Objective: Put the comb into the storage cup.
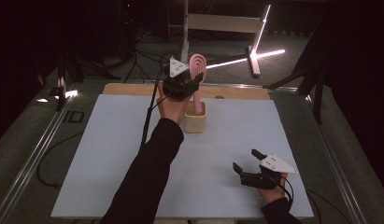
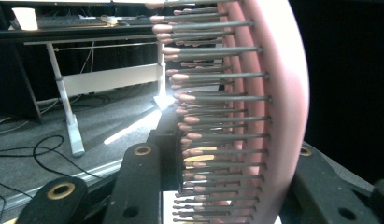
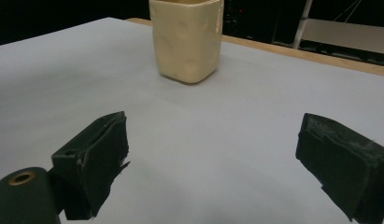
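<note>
Nearest the person, the right tongs [image 1: 245, 167] are resting low over the front right of the tabletop [image 1: 110, 154], their jaws standing wide apart with nothing between them. The right gripper view is showing that gap plainly, with bare grey surface running between the two black jaws toward the cream cup [image 3: 187, 39], which is standing upright well beyond them.

Farther out, past the middle of the tabletop, the left arm is reaching forward, and the left tongs [image 1: 192, 81] are gripping a pink hairbrush [image 1: 197, 70] by its head. From the high view the brush is standing nearly upright with its handle down inside the cup [image 1: 195, 117], though whether the handle is touching the bottom is hard to tell from here. The left gripper view is giving what the high view is not: the brush's rows of grey bristles [image 2: 217, 126] with pale tips, pointing sideways, and the pink back of the head pressed against one jaw.
</note>
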The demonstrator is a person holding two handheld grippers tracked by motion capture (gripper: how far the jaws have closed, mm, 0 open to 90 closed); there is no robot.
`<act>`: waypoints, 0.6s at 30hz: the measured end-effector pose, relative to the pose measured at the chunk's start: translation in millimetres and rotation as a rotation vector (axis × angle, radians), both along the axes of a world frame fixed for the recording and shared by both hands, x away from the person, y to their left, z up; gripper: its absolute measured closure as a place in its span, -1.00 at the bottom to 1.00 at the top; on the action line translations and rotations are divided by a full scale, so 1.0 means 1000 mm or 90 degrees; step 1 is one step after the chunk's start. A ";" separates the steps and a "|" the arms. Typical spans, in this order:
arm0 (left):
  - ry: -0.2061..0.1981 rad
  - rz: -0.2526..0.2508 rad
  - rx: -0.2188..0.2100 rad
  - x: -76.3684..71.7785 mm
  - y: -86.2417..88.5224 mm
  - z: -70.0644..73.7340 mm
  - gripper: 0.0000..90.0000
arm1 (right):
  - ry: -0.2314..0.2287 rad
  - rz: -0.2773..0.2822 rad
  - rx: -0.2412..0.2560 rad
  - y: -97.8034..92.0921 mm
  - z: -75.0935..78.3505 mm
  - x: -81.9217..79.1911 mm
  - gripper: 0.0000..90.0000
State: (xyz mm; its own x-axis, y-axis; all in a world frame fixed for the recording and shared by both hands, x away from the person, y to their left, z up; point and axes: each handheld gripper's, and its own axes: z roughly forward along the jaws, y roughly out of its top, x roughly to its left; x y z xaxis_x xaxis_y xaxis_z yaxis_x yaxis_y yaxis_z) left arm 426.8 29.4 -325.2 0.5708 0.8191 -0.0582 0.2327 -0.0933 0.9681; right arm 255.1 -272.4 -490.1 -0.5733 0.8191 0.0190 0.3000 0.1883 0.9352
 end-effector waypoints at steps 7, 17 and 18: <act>-0.003 0.008 0.006 0.001 -0.002 -0.002 0.43 | 0.001 0.000 -0.003 0.000 0.000 0.000 -0.80; 0.001 0.009 0.012 0.003 -0.007 -0.008 0.43 | 0.001 0.001 -0.002 -0.001 -0.001 0.000 -0.80; 0.001 0.009 0.012 0.003 -0.008 -0.008 0.43 | 0.001 0.001 -0.002 -0.001 -0.001 0.000 -0.80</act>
